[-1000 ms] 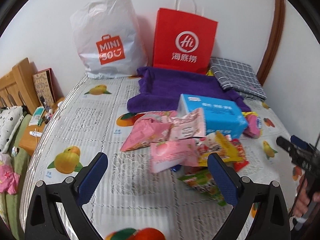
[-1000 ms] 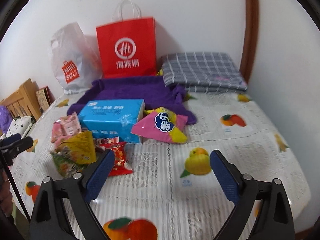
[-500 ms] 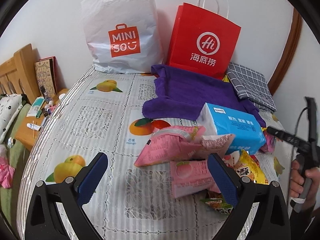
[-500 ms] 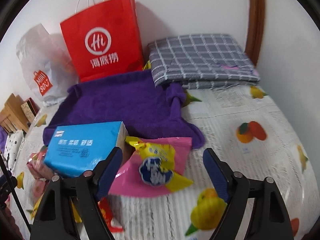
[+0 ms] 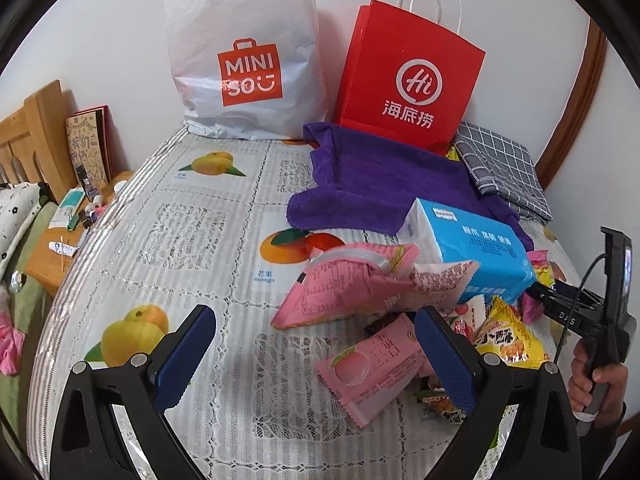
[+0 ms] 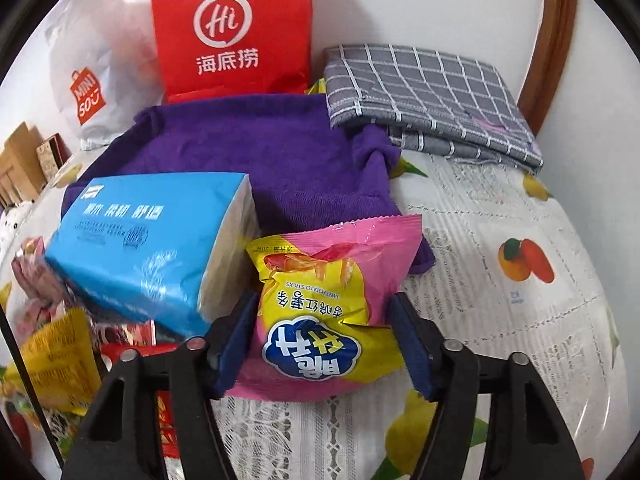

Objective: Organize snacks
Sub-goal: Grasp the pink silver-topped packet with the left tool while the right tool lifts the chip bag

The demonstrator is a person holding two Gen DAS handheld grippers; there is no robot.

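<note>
A heap of snack packets lies on the fruit-print tablecloth (image 5: 192, 240). My right gripper (image 6: 323, 298) has its jaws closing on a pink and yellow sweet potato sticks bag (image 6: 328, 280), and both pads touch the bag's sides. A blue tissue pack (image 6: 148, 240) leans just left of it. My left gripper (image 5: 316, 316) hangs open over the near side of the heap with nothing between its fingers. Beyond it lie pink packets (image 5: 344, 292), and a pink peach packet (image 5: 376, 368) sits partly behind its right finger (image 5: 444, 360). A yellow packet (image 5: 504, 340) lies further right.
A purple towel (image 5: 380, 184) is spread behind the heap. A red paper bag (image 5: 408, 80), a white Miniso bag (image 5: 244, 60) and a folded grey checked cloth (image 5: 500, 168) stand by the wall. A person's hand (image 5: 596, 384) holds the right gripper's handle. A cluttered wooden shelf (image 5: 52, 256) is left.
My right gripper moved forward and down to the pink and yellow bag, and its jaws narrowed around it. My left gripper shifted left early on, then held still, open.
</note>
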